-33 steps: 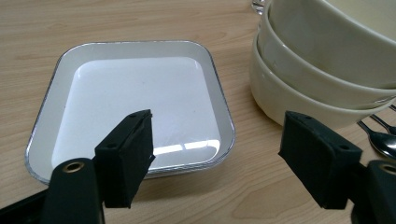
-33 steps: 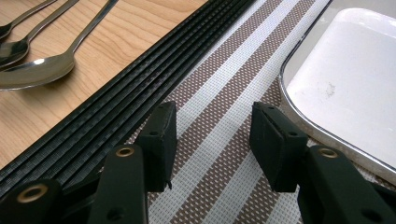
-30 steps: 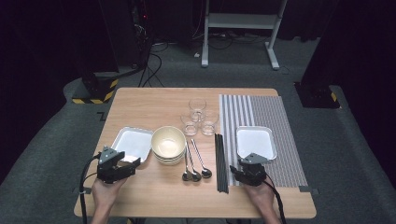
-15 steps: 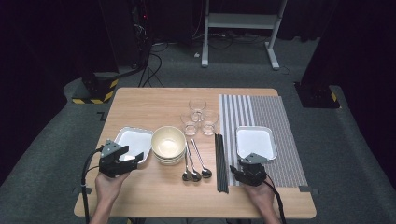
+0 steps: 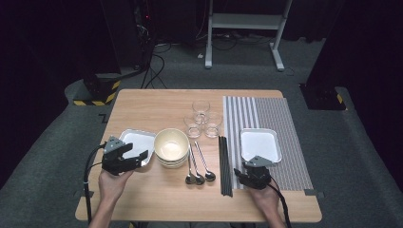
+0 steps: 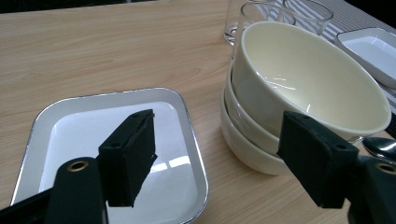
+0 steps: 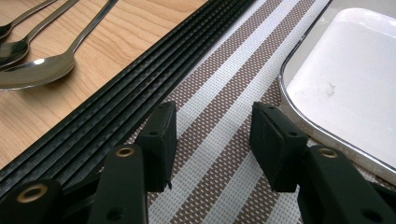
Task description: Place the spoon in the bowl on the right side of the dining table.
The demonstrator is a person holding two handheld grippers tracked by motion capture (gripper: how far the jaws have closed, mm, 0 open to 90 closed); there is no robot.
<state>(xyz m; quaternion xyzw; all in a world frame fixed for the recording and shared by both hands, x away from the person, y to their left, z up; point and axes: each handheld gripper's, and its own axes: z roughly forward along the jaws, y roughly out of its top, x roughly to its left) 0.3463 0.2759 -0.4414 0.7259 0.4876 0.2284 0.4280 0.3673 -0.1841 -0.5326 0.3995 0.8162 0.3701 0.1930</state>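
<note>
My left gripper point(image 5: 135, 151) is open and hovers over the near right part of a white tray point(image 5: 135, 140) at the table's left. In the left gripper view point(image 6: 219, 140), one jaw hangs above that tray point(image 6: 84, 126) and the other stands in front of a stack of cream bowls point(image 6: 303, 79), with nothing gripped. My right gripper point(image 5: 254, 164) rests open on the striped placemat point(image 5: 278, 118), just before a second white tray point(image 5: 260, 145). In the right gripper view point(image 7: 212, 126), only the placemat point(image 7: 224, 140) lies between the jaws. Black chopsticks point(image 7: 116, 88) lie to their left and the tray point(image 7: 345, 79) to their right.
The cream bowls point(image 5: 171, 146) stand mid-table, with three spoons point(image 5: 197, 166) and the chopsticks point(image 5: 225, 164) beside them. Three glasses point(image 5: 202, 118) cluster behind the bowls. The table's near edge lies under both forearms.
My left gripper has risen and moved away from the person, over the left tray. The right gripper has stayed where it was.
</note>
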